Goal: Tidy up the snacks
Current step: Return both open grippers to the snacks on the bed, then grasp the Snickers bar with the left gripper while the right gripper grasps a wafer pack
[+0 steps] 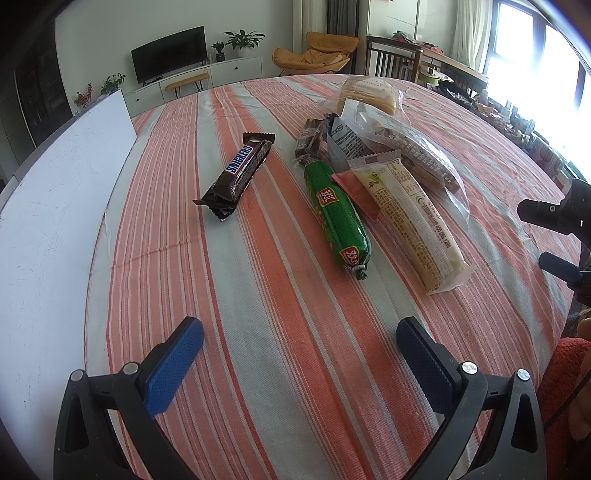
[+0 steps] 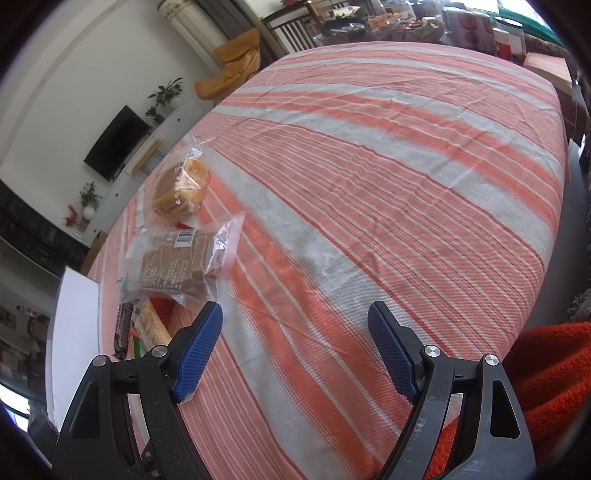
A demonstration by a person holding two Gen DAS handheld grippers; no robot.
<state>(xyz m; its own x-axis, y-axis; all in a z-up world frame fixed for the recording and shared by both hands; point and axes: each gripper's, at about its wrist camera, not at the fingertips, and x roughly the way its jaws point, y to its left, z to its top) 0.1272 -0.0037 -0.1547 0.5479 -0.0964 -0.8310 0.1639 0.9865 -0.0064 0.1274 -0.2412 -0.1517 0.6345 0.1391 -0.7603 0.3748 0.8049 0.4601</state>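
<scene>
A heap of snacks lies on the striped cloth [image 1: 288, 332]. In the left wrist view a Snickers bar [image 1: 238, 175] lies apart to the left. A green sausage [image 1: 338, 216], a pale long packet [image 1: 413, 218], a clear bag of brown biscuits [image 1: 417, 155] and a bagged yellow cake [image 1: 371, 94] lie right of it. My left gripper [image 1: 299, 362] hovers open, short of them, nothing between its fingers. My right gripper [image 2: 295, 343] is open over bare cloth; the biscuit bag [image 2: 181, 262] and cake [image 2: 181, 188] lie to its left. Its black fingers [image 1: 554, 236] show at the left view's right edge.
A white board [image 1: 55, 206] lies along the table's left side. A red sleeve [image 2: 554, 373] is at the near right edge. Behind the table stand a television [image 1: 170, 53], a yellow chair [image 1: 317, 51], plants and a crowded dining table [image 2: 388, 22].
</scene>
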